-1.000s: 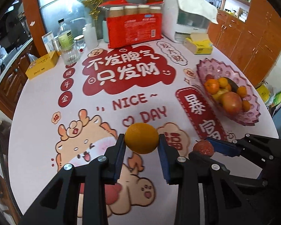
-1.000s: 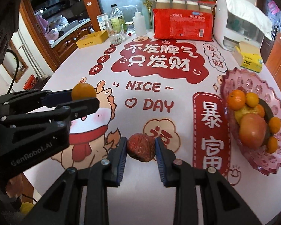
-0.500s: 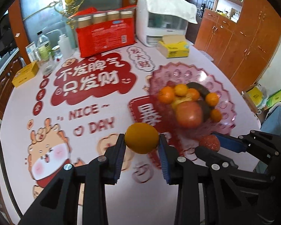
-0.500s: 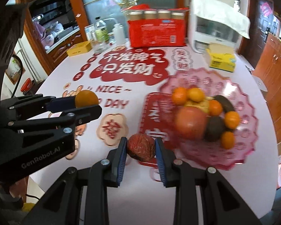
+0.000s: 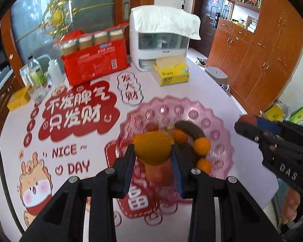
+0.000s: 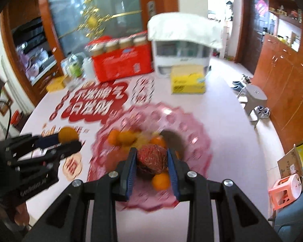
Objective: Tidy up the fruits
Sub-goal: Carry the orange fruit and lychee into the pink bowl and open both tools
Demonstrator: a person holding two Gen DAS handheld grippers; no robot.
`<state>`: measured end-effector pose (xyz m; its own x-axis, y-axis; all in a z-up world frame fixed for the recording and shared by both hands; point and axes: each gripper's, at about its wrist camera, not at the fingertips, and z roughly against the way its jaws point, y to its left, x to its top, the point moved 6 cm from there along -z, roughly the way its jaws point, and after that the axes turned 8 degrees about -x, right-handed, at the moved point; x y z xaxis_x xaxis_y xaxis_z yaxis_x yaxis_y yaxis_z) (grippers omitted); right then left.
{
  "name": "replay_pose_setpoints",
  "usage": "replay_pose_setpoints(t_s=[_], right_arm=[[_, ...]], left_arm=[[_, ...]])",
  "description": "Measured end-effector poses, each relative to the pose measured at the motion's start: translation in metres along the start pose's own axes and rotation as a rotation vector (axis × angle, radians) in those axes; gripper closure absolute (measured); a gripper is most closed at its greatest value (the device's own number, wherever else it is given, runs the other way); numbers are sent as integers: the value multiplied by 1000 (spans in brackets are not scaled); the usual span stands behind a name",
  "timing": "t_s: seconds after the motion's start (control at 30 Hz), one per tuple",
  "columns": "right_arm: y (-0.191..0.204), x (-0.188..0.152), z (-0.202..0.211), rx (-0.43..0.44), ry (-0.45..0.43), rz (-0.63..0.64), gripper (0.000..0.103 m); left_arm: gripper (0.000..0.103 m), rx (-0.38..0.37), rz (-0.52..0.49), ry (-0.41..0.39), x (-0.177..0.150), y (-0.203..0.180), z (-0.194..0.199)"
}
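Note:
My left gripper [image 5: 153, 153] is shut on an orange [image 5: 152, 148] and holds it above the near left part of the pink fruit bowl [image 5: 220, 133]. My right gripper [image 6: 152, 160] is shut on a rough dark red fruit [image 6: 152, 158] and holds it above the pink bowl [image 6: 194, 139]. The bowl holds several small oranges [image 5: 201, 145], a dark avocado [image 5: 188, 128] and other fruit partly hidden behind the held fruit. In the left wrist view the right gripper [image 5: 246, 121] is at the bowl's right; in the right wrist view the left gripper [image 6: 68, 136] is at its left.
A red drinks pack [image 5: 95, 60], a white appliance [image 5: 161, 40], a yellow tissue box [image 5: 171, 72], bottles [image 5: 36, 72] and a small yellow box [image 5: 18, 100] stand along the table's far side. The table's right edge drops off past the bowl; a stool [image 6: 254, 96] stands beyond.
Both grippers have swung right across the table with their fruit, from the cartoon print to above the pink bowl.

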<state>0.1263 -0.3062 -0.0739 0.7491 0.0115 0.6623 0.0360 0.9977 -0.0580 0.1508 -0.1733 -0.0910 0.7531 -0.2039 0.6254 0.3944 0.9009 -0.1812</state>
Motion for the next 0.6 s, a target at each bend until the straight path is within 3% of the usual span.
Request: replay_pose_setpoints(t_s=[0.2,0.6], right_arm=[[-23,19,-42,-31,37,-48,73],[-3,-1,-117,10,177,17,72]], left_arm=[[70,23,-13,46,16,-10,-36],[69,84,40,224,-21,13,-109]])
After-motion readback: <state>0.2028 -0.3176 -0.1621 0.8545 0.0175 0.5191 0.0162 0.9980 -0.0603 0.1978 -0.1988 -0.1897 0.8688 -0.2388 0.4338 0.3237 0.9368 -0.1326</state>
